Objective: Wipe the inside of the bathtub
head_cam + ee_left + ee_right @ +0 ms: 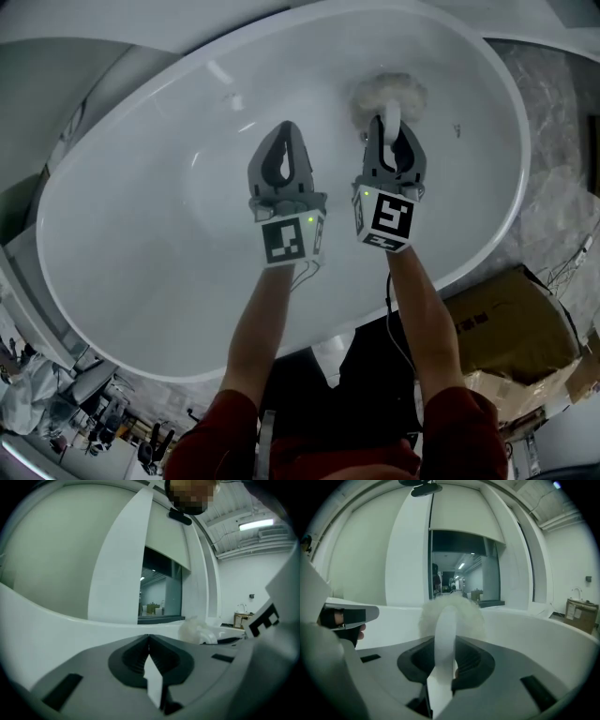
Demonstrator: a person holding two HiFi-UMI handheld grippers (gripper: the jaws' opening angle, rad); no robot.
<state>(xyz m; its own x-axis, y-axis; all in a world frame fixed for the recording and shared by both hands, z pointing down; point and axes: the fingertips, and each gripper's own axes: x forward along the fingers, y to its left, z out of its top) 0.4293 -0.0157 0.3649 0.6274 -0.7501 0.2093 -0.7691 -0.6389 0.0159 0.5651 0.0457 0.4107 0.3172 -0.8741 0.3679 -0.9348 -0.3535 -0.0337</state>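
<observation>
A white oval bathtub [141,234] fills the head view. My right gripper [391,127] is shut on the white handle [444,644] of a fluffy white wiping pad [387,97], which rests against the tub's inner wall at the far side. In the right gripper view the fluffy pad [451,613] rises just beyond the jaws. My left gripper [282,142] hangs over the tub's middle, to the left of the right one, shut with nothing between its jaws. The pad [197,631] shows at the right in the left gripper view.
Cardboard boxes [502,323] stand on the floor at the tub's right. A marbled floor [562,159] runs along the right side. Clutter [56,394] lies at the lower left. A dark window [461,573] is set in the wall beyond the tub.
</observation>
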